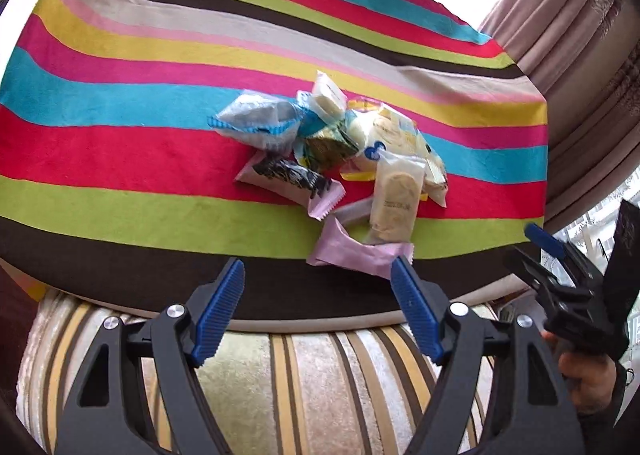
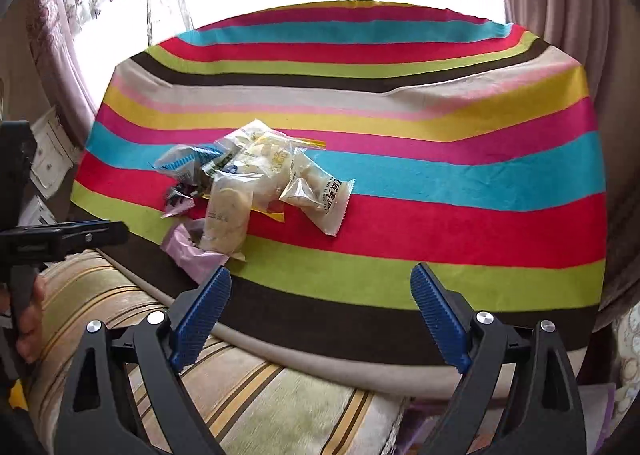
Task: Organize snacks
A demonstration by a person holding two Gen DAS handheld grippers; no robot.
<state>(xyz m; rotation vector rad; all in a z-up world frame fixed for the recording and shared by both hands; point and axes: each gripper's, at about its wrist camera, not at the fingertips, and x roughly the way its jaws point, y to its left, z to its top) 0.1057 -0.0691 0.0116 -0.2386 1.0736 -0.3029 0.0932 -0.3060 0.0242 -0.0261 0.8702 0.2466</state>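
Both claws, left and right, tilt down, agape, short of snack pile.

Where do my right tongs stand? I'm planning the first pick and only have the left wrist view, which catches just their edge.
Observer: The right tongs are open with nothing between them, above the near brown stripe of the striped cloth, to the right of the snack pile.
Operator: What lies on the pile's right side?
Observer: A white packet with black print and sawtooth ends, lying across the red and blue stripes.
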